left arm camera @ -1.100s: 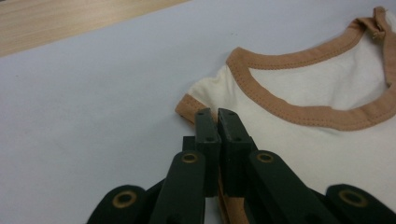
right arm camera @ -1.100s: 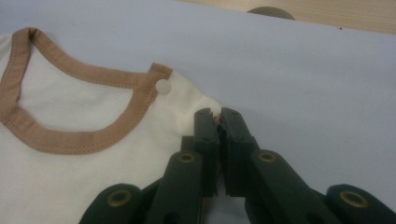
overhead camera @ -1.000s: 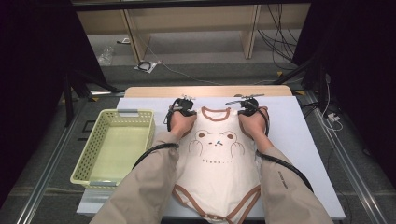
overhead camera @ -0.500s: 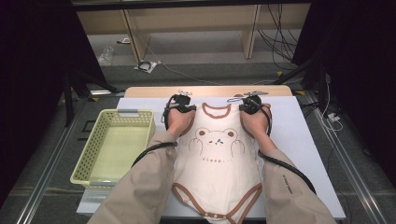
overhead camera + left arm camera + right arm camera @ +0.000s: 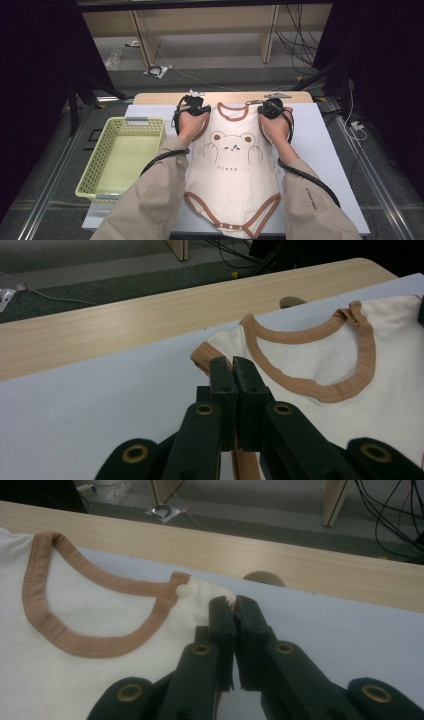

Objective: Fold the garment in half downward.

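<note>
The white mat [image 5: 330, 150] lies bare to the right of the bodysuit [image 5: 232, 175], from the right sleeve [image 5: 320, 210] out to its edge, leaving open passage there. Left of the garment, the yellow-green basket [image 5: 95, 170] stands just beside the left sleeve [image 5: 145, 205] and narrows that side to a thin strip. Beyond the collar, a bare band of mat and the wooden table edge [image 5: 230, 97] offer level room, with the left gripper [image 5: 194, 106] and right gripper [image 5: 270, 107] standing at its shoulder corners.
</note>
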A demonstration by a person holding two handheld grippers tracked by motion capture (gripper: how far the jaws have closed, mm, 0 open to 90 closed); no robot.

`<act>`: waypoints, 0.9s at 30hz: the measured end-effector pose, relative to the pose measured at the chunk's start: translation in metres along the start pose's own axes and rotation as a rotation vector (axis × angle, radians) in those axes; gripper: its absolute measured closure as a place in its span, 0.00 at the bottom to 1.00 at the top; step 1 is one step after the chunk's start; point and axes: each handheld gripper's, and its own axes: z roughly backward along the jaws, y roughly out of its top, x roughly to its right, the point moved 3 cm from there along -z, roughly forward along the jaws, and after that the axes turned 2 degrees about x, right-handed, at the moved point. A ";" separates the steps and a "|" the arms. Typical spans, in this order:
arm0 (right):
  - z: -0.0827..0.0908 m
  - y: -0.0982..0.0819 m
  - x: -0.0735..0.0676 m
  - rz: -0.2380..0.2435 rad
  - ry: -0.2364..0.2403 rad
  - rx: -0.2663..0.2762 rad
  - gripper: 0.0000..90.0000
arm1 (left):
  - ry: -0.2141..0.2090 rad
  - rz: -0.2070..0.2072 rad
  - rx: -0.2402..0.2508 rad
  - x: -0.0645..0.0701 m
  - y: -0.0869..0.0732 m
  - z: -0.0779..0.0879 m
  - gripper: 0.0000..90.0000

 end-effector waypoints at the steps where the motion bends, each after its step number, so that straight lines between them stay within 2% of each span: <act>1: 0.001 0.001 0.000 -0.004 -0.001 0.003 0.97 | 0.000 -0.001 0.002 0.000 0.001 0.001 0.97; 5: 0.004 0.006 0.001 -0.004 -0.004 0.024 0.97 | -0.003 -0.012 0.011 0.000 0.005 0.004 0.98; 27: 0.015 0.024 -0.002 0.000 -0.006 0.068 0.97 | -0.004 -0.017 0.056 -0.002 0.021 0.016 0.98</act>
